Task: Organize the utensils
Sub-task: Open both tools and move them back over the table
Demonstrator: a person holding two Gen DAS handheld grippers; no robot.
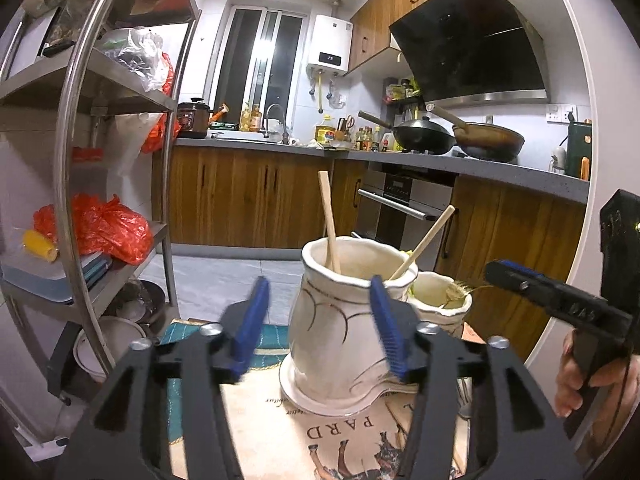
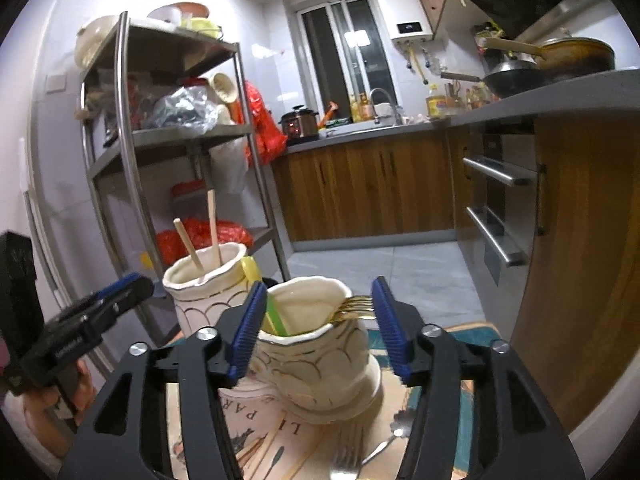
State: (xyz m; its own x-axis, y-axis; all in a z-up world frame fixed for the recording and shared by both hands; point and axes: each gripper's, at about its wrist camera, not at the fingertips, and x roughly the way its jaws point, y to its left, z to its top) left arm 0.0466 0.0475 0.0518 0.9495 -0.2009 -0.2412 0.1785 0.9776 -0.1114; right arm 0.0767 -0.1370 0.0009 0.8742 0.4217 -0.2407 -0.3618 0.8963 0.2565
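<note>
Two cream ceramic holders stand on a printed mat. The left holder [image 1: 344, 332] [image 2: 202, 292] contains two wooden utensil handles [image 1: 330, 224] [image 2: 213, 232]. The right holder [image 2: 320, 344] [image 1: 440, 300] contains gold forks [image 2: 354, 306] and a green-yellow utensil [image 2: 274, 312]. My left gripper [image 1: 320, 320] is open and empty, its fingers either side of the left holder. My right gripper [image 2: 318, 324] is open and empty, straddling the right holder. A silver spoon [image 2: 394, 432] and a fork [image 2: 344, 458] lie on the mat below the right gripper.
A steel shelf rack [image 1: 80, 128] [image 2: 132, 160] with bags and dishes stands to the left. Kitchen counter [image 1: 460, 162] with woks and an oven stands behind and right. The teal-edged mat [image 1: 192, 332] covers the small table.
</note>
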